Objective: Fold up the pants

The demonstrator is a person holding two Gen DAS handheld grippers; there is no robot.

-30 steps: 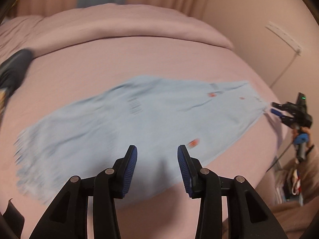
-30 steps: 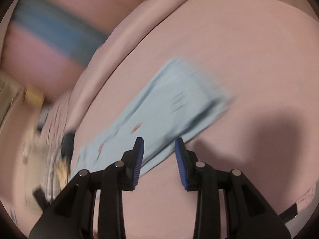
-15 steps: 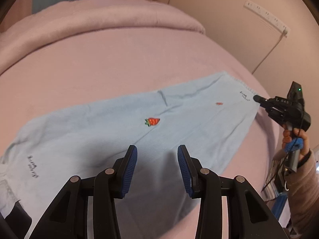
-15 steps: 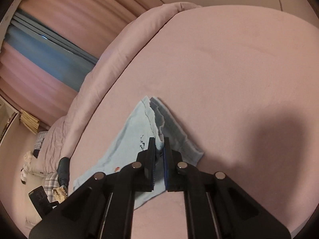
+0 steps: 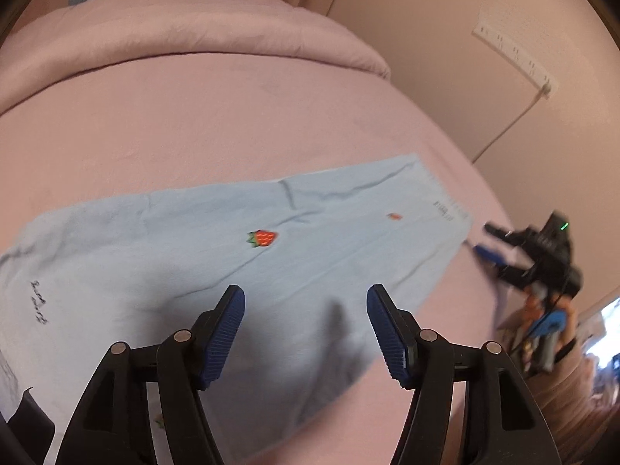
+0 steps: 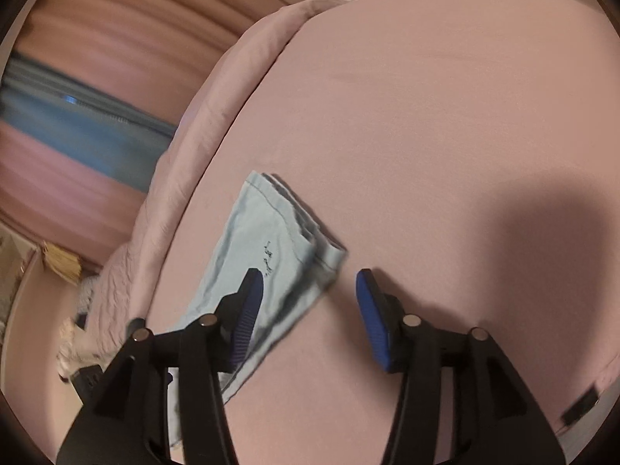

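Now I have both claws letting go: the left gripper is spreading its jaws over the pale blue pants with nothing pinched between the pads, and the right gripper is widening too, its left pad lying over the cloth but not pressing it, as far as the blur lets me judge. The pants lie flat along the pink bed, laid leg on leg, one end toward the bed's right edge by the wall. To do this step well, I reckon I should lift both claws straight clear so no pad drags the cloth, then take the two corners of one end evenly and carry them over to the other end in one flat sweep. The left wrist view gives me the whole length, the strawberry patch and the right gripper just off the far corner; the right wrist view alone shows the stacked, stitched edges at that end.
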